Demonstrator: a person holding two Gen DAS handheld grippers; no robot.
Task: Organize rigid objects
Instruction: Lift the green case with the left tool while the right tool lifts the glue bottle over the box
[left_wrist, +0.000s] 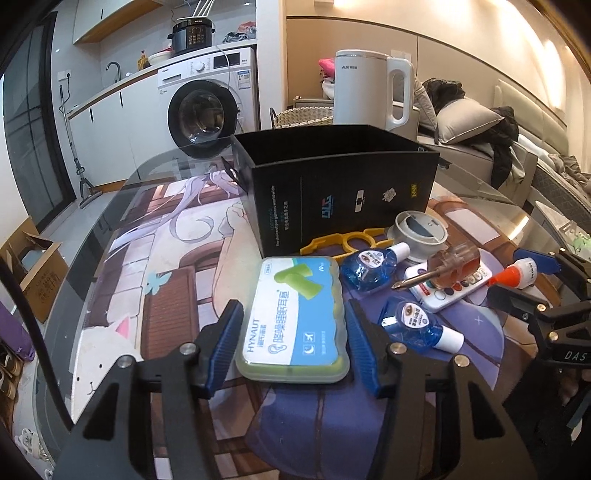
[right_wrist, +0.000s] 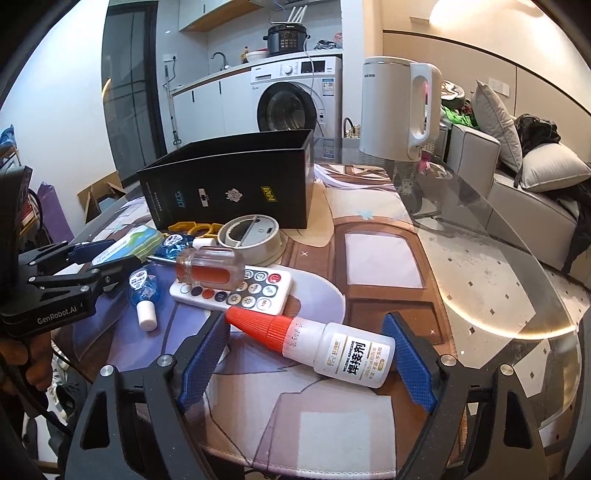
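- The earplug case is seen flat on the mat, its long axis in line with the left gripper, whose spread fingers flank it.
- The glue bottle lies crosswise between the spread fingers of the right gripper.
- The black box stands beyond both.

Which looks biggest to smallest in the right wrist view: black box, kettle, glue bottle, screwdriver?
1. Black box
2. Kettle, close behind the box
3. Glue bottle, though it lies right between the fingers, so nearness inflates it
4. Screwdriver

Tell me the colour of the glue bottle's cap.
Orange-red, on a white glue bottle; clearest in the right wrist view.
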